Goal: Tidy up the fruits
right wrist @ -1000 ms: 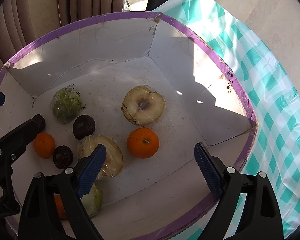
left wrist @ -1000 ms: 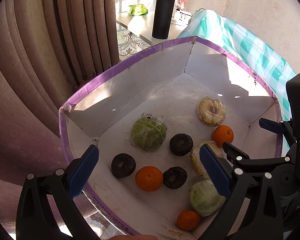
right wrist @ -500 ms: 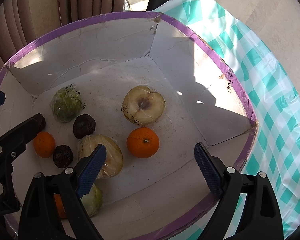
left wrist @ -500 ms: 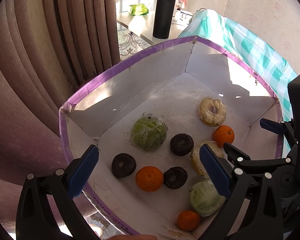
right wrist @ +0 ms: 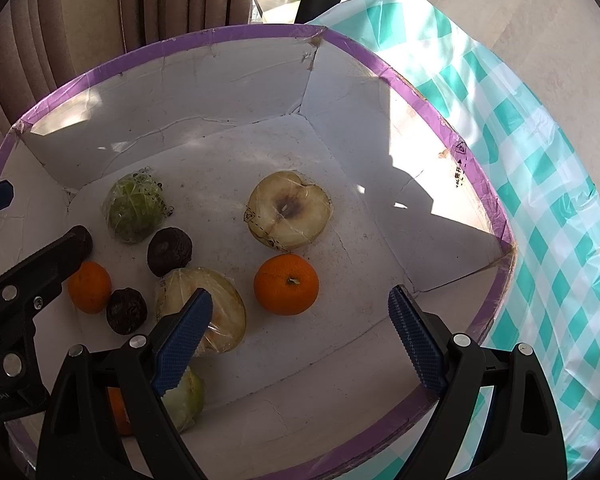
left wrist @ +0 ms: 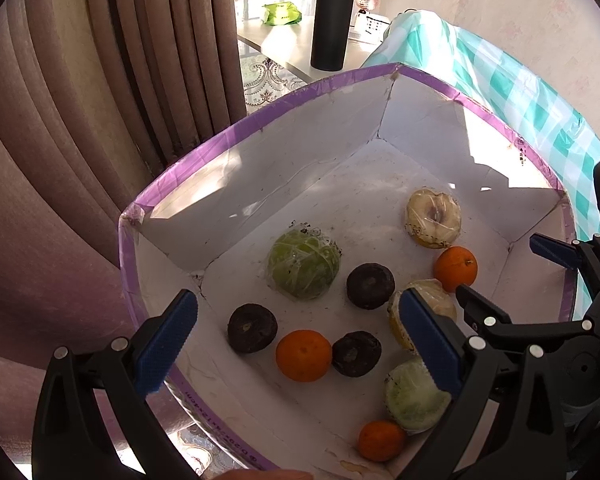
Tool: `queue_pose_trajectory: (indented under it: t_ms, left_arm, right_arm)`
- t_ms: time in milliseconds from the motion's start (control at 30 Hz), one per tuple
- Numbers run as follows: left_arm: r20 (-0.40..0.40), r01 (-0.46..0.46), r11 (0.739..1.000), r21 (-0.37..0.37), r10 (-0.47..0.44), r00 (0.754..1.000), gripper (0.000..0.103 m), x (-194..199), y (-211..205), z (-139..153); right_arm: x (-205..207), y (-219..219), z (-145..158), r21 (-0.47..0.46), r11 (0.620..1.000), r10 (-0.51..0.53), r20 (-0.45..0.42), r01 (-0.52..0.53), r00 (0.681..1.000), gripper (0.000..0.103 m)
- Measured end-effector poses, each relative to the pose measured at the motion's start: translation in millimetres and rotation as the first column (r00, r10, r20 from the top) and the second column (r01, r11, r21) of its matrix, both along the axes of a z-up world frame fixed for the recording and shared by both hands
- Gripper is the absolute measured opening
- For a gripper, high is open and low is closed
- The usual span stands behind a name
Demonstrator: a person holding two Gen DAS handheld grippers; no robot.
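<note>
1. The left gripper (left wrist: 296, 344) hangs above the near-left corner of the box (left wrist: 236, 132); its blue fingers (left wrist: 164, 348) are spread wide, released, with nothing between them.
2. The box is white inside with a purple rim and stands on a surface under a teal checked cloth (right wrist: 540, 200); brown curtains (left wrist: 100, 100) hang at its 9 o'clock side.
3. In the left wrist view, a dark round fruit (left wrist: 252, 328) lies on the box floor at about 7 o'clock.
4. A wrapped green fruit (left wrist: 304, 264) sits near the floor's middle, at about 10 o'clock from the orange (left wrist: 303, 355).
5. That orange lies between the first dark fruit and a second dark fruit (left wrist: 356, 354), close beside the second.
6. A third dark fruit (left wrist: 370, 286) lies at 3 o'clock of the green fruit, apart from it.
7. A wrapped yellowish half (left wrist: 440, 304) is partly hidden by the left gripper's right finger; a pale green wrapped half (left wrist: 412, 400) lies at its 6 o'clock, with a small orange (left wrist: 380, 440) just beside that at the near wall.
8. A wrapped cut apple (right wrist: 288, 210), cut face up, lies at the floor's 1 o'clock in the right wrist view; another orange (right wrist: 286, 285) sits just at its 6 o'clock.
9. The right gripper (right wrist: 300, 332) hovers over the near-right part of the box, fingers (right wrist: 416, 340) wide apart, released, holding nothing.
10. Beyond the box, a black flask (left wrist: 332, 20) stands on a pale table at 12 o'clock.
</note>
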State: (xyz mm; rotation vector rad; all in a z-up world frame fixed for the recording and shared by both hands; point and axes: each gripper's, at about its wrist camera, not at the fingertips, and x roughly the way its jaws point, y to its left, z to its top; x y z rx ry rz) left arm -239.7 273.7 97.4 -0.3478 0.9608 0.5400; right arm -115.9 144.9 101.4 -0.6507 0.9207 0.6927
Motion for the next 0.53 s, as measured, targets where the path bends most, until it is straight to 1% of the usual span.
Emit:
queue_pose_trajectory:
  t_ms: [100,167,200,267,300,333,367,400,433,467,500,533]
  left_arm:
    - [-0.01,-0.001,1.0,0.003,0.001,1.0,0.101,1,-1,0]
    - [0.019,-0.019,1.0,0.0,0.019,1.0,0.101,-2,-1,2]
    - [0.021,-0.023,1.0,0.004,0.023,1.0,0.101,-2,-2,3]
    - [-0.013,-0.037,0.999,0.022,0.037,0.999,0.099,0,-3,2]
    - [-0.038,-0.05,0.998,0.042,0.051,0.998,0.098,2,-5,2]
    - [-0.066,-0.078,0.993,0.084,0.084,0.994,0.098,3,-8,4]
    - [-0.085,-0.122,0.979,0.161,0.137,0.987,0.098,2,-12,9]
    - [-0.077,-0.158,0.956,0.248,0.182,0.98,0.098,1,-19,18]
    - [-0.051,-0.18,0.932,0.314,0.206,0.977,0.098,-1,-26,30]
    - [-0.013,-0.189,0.924,0.333,0.205,0.979,0.098,-2,-32,42]
    - [0.037,-0.185,0.929,0.322,0.183,0.982,0.098,-3,-40,56]
    - [0.098,-0.167,0.939,0.3,0.144,0.985,0.099,-4,-50,70]
  right_arm:
    - [0,-1,0,0.001,1.0,0.0,-0.001,0.0,1.0,0.086]
    - [0,-1,1,0.007,1.0,0.002,-0.002,-0.002,1.0,0.086]
    - [0,-1,2,0.01,1.0,0.004,-0.002,-0.004,1.0,0.086]
    - [0,-2,4,0.021,1.0,0.01,-0.003,-0.01,1.0,0.086]
    - [0,-3,5,0.032,0.999,0.015,-0.004,-0.015,1.0,0.086]
    - [-1,-3,6,0.046,0.999,0.022,-0.002,-0.022,1.0,0.086]
    - [-1,-5,8,0.059,0.998,0.027,0.0,-0.027,1.0,0.086]
    - [-2,-8,12,0.076,0.997,0.03,0.012,-0.031,0.999,0.086]
    - [-3,-15,20,0.108,0.994,0.022,0.047,-0.027,0.999,0.086]
    - [-3,-25,30,0.148,0.989,0.004,0.09,-0.017,0.996,0.086]
    - [-2,-40,43,0.201,0.98,-0.032,0.135,0.004,0.99,0.086]
    - [1,-59,56,0.261,0.965,-0.081,0.178,0.033,0.981,0.086]
